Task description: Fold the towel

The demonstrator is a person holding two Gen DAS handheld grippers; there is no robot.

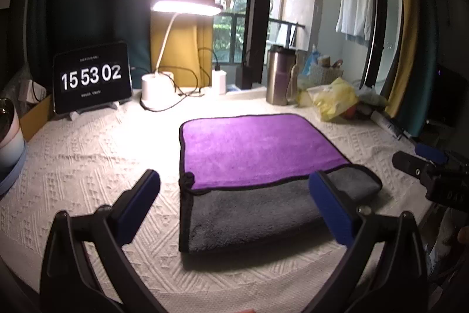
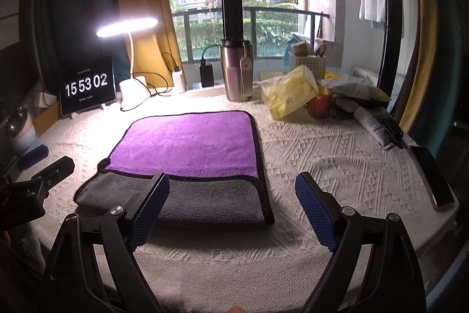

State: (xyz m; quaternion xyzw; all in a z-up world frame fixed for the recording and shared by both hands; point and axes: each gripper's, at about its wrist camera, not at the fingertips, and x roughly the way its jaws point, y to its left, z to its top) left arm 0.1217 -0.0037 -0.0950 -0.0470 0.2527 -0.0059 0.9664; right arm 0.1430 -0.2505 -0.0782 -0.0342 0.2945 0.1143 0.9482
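**Left wrist view.** We log the towel (image 1: 258,163) lying flat on the white textured table cover (image 1: 88,166), already doubled: a purple layer over the far part, a grey layer showing along the near edge. We judge one fold done and a second pending. Our left gripper (image 1: 234,201) stands wide, holding nothing; its blue fingers (image 1: 140,201) flank the near grey edge, the towel's near left corner between them, at about 12 o'clock from the tips. The right-hand pad overlaps the grey strip in the picture; whether it touches we cannot tell. The other gripper's body shows at 3 o'clock, near the towel's right end.

**Right wrist view.** Our right gripper (image 2: 231,210) is likewise wide and empty. The towel (image 2: 187,148) lies at 11 o'clock from its tips, its near right corner just ahead of the left-hand pad. The clock tablet (image 2: 87,88), lamp (image 2: 129,25) and steel flask (image 2: 237,69) stand well beyond.

**Next move, as we judge it.** Each gripper needs to close on a corner of one side, pinching all layers, then carry it across evenly; a shallow grip risks dropping the lower layer.
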